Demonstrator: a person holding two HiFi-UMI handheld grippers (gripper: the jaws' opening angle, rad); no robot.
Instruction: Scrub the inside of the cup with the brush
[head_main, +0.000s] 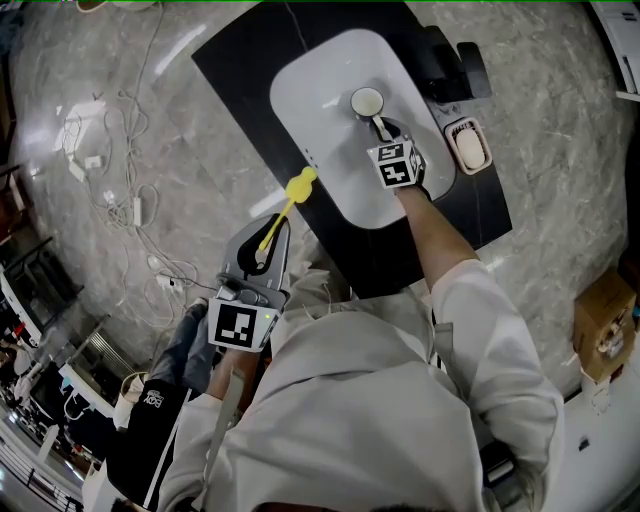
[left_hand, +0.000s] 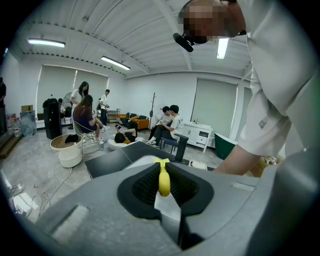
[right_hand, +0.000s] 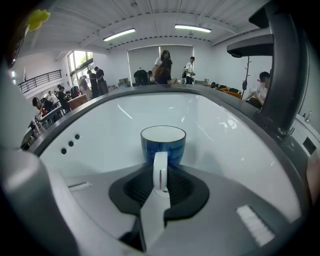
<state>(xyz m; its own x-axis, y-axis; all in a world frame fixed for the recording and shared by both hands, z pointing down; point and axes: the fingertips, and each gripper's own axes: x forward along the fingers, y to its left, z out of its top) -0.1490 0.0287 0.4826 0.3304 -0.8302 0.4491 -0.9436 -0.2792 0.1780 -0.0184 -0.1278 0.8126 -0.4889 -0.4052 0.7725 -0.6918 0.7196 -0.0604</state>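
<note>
**Cup gripped in the sink, brush not yet brought to it**

The right tool (head_main: 383, 128) reaches down into the white oval sink (head_main: 300, 90), which is set in a dark table (head_main: 240, 60). Its jaws are narrowed onto the white loop handle (right_hand: 160, 172) of the blue ceramic cup with a white inside (right_hand: 163, 145). The pads press the handle from both sides. The cup stands upright with its mouth open to the top; whether its base rests on the sink floor I cannot tell, since the tool hides it.

The left tool (head_main: 265, 250) is closed on the stem of the yellow plastic brush (head_main: 290, 200), gripping near the stem's rear end. The brush head points towards the sink and hangs just beside its near rim, well apart from the cup.

Judged from this, the step in hand is setting up: both things are gripped, and scrubbing has not begun. The next move calls for carrying the brush over the rim and lining its head up with the cup's mouth before lowering it inside. Meanwhile the right tool must hold the cup steady, as a grip on the handle alone may let it twist.
</note>
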